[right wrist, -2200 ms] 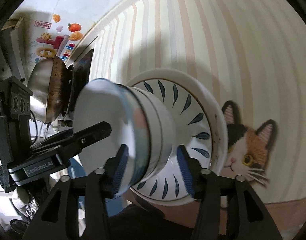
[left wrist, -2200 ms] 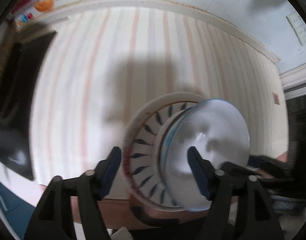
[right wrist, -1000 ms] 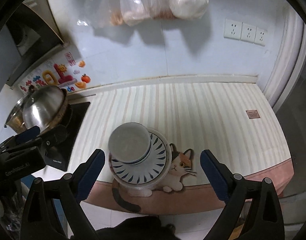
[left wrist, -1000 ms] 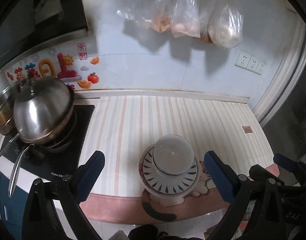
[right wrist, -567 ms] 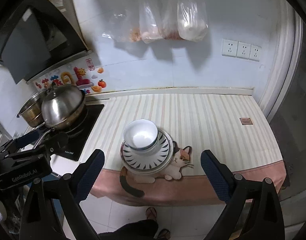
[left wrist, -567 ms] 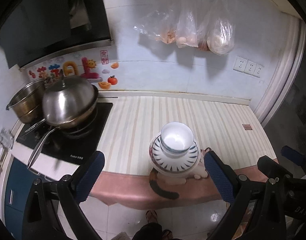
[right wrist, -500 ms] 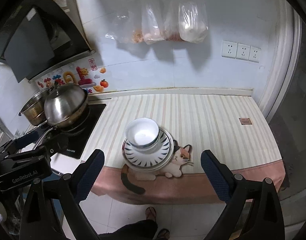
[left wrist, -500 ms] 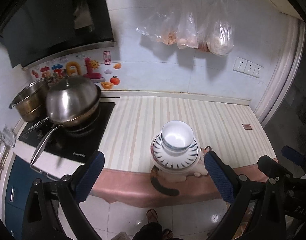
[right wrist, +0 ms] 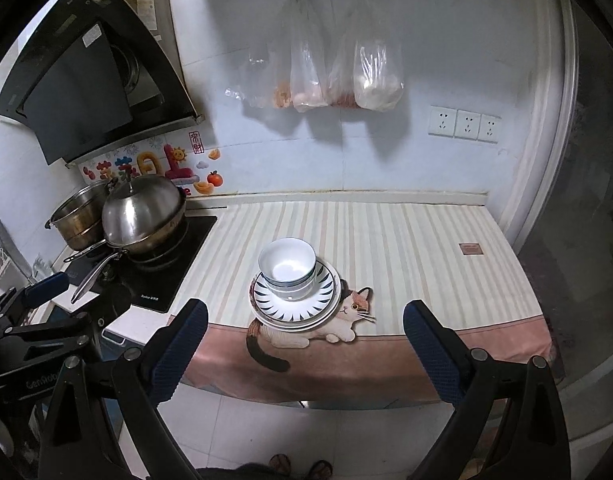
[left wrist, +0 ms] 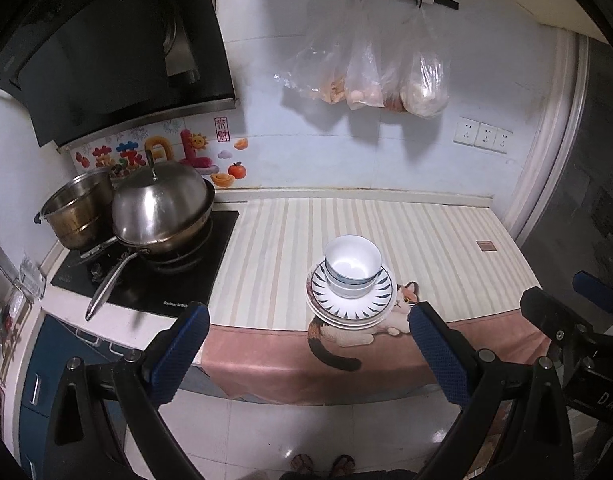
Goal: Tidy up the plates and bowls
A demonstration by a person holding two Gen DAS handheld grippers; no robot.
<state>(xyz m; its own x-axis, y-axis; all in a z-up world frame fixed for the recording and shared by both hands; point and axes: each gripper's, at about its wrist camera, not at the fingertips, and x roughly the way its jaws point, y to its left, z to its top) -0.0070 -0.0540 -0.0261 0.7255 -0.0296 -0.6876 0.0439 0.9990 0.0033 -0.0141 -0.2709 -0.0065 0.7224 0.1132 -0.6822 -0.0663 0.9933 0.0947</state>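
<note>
A stack of white bowls (left wrist: 352, 266) sits on a stack of white plates with dark blue petal marks (left wrist: 348, 306) near the counter's front edge; both also show in the right wrist view, the bowls (right wrist: 288, 266) on the plates (right wrist: 296, 308). My left gripper (left wrist: 306, 354) is open and empty, held back from the counter and above the floor. My right gripper (right wrist: 304, 350) is open and empty too, equally far back. Each gripper shows at the edge of the other's view.
A striped counter mat (left wrist: 406, 236) with a cat picture (left wrist: 402, 304) covers the counter. At left a black cooktop (left wrist: 154, 280) carries a lidded steel wok (left wrist: 162, 208) and a steel pot (left wrist: 80, 212). Plastic bags (left wrist: 370, 76) hang on the wall. A range hood (left wrist: 106, 44) is above.
Both grippers opened wide, let go of the bowl and plate stack, and pulled far back and up from the counter. The stack stays in place.
</note>
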